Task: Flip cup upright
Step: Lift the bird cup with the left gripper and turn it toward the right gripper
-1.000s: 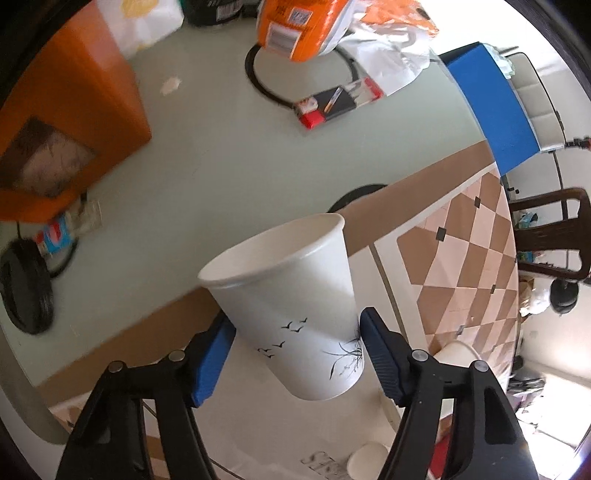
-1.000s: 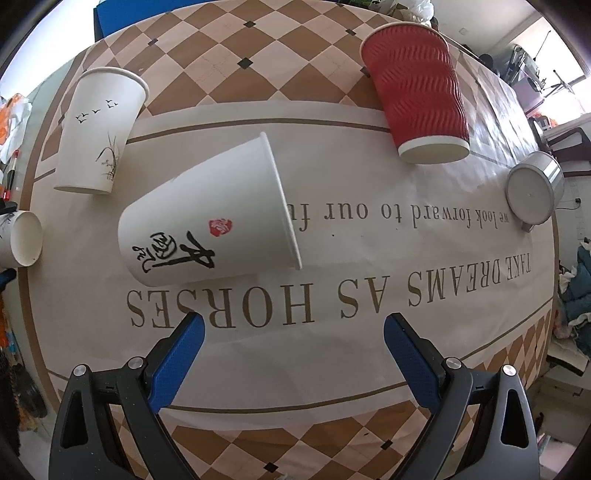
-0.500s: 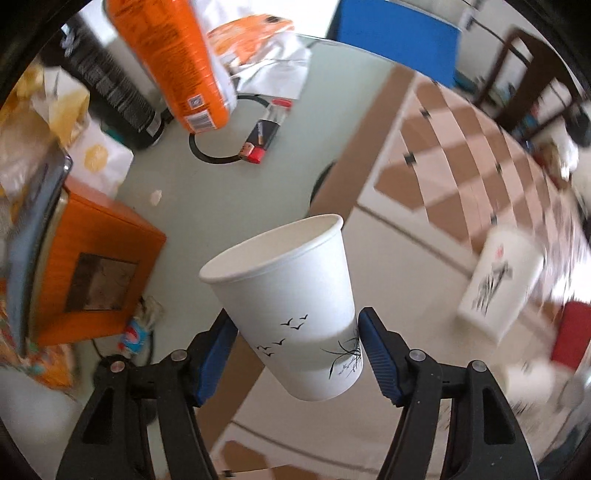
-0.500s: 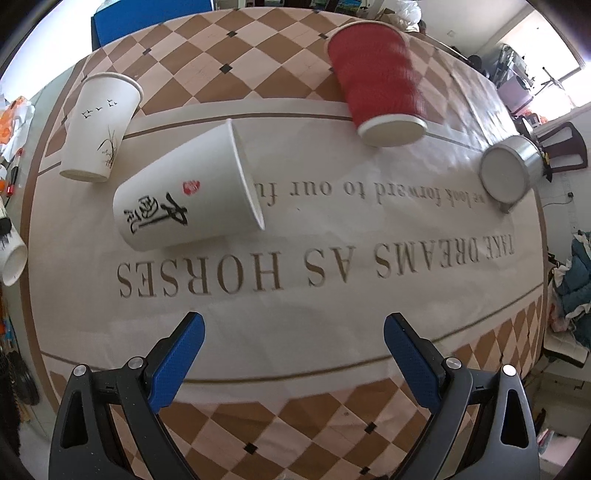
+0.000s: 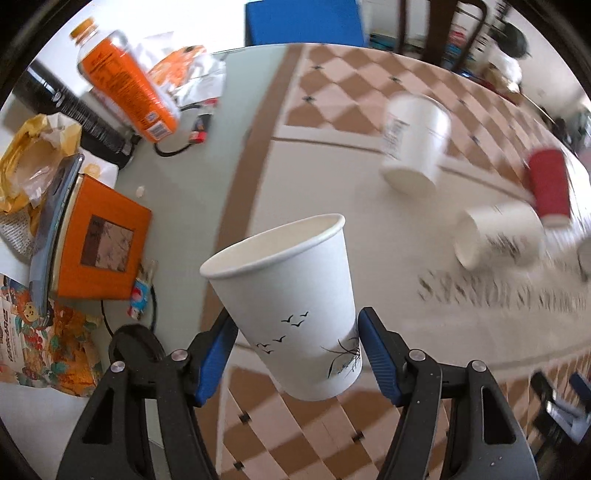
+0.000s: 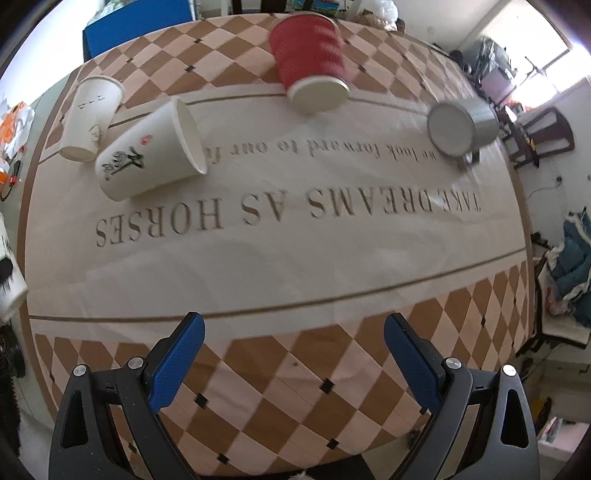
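Observation:
My left gripper (image 5: pixel 295 332) is shut on a white paper cup with bird print (image 5: pixel 288 302) and holds it mouth up above the table's left part. On the tablecloth a white cup with black calligraphy (image 6: pixel 147 162) lies on its side; it also shows in the left wrist view (image 5: pixel 498 236). Another white cup (image 6: pixel 90 118) stands rim up behind it. A red ribbed cup (image 6: pixel 310 66) stands upside down. A grey metal mug (image 6: pixel 461 125) lies on its side at the right. My right gripper (image 6: pixel 295 350) is open and empty above the near cloth edge.
Left of the cloth on bare glass are an orange box (image 5: pixel 99 240), an orange bottle (image 5: pixel 125 81), snack bags (image 5: pixel 44 343), cables and a black bottle (image 5: pixel 70 107). A blue chair back (image 5: pixel 303 22) stands behind the table. The checkered tablecloth (image 6: pixel 295 387) covers the table.
My left gripper has swung right with the cup, so the tablecloth and the other cups have come into its view. My right gripper has drawn back from the lying cup toward the near edge.

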Demonstrator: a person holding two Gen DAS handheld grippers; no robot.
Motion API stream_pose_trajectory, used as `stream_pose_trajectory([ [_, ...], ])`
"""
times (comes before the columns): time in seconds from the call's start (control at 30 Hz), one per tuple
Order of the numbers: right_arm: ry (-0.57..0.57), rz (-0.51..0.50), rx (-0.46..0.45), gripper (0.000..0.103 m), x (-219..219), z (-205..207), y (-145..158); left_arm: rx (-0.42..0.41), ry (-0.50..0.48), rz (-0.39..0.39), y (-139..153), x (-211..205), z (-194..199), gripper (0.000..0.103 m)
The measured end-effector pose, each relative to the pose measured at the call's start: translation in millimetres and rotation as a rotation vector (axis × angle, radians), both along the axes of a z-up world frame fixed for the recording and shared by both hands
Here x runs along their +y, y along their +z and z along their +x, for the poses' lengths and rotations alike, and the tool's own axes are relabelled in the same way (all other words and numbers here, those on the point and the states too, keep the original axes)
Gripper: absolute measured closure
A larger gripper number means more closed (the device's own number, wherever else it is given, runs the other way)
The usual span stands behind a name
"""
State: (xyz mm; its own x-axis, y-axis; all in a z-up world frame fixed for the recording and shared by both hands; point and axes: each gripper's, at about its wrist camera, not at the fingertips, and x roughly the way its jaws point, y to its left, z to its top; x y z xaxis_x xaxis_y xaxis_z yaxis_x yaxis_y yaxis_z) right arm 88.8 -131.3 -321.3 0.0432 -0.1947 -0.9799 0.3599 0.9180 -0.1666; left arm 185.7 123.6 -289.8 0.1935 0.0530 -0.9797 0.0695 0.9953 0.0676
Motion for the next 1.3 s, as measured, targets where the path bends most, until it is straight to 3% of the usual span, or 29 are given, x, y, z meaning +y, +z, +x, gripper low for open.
stream_pose_trajectory([
  [0.37,-0.113,0.006,0.035,0.004,-90.0,-42.6,-4.6,0.066,-0.232,-0.037,17.2,-114.1,-74.6,0.039],
  [0.7,-0.201,0.019,0.073,0.004,-188.7,-79.5,-21.7,0.203,-0.319,-0.083,-20.7,-230.3,-97.8,0.039],
  [0.87,-0.214,0.025,0.093,0.004,-220.9,-84.7,-33.7,0.225,-0.355,-0.045,-42.7,-267.5,-96.8,0.038],
  [1.1,-0.212,0.035,0.095,0.004,-237.6,-87.9,-38.4,0.229,-0.359,-0.025,-55.9,-280.6,-97.9,0.037],
  [1.17,-0.208,0.042,0.098,0.004,-239.5,-87.9,-40.4,0.233,-0.348,-0.019,-59.5,-280.6,-96.1,0.03],
  [1.23,-0.203,0.047,0.101,0.004,-239.7,-87.1,-42.0,0.234,-0.334,-0.02,-63.5,-283.2,-90.4,0.017],
  [1.3,-0.198,0.053,0.104,0.004,-240.5,-87.1,-44.0,0.226,-0.33,-0.019,-64.0,-282.1,-88.9,0.012],
])
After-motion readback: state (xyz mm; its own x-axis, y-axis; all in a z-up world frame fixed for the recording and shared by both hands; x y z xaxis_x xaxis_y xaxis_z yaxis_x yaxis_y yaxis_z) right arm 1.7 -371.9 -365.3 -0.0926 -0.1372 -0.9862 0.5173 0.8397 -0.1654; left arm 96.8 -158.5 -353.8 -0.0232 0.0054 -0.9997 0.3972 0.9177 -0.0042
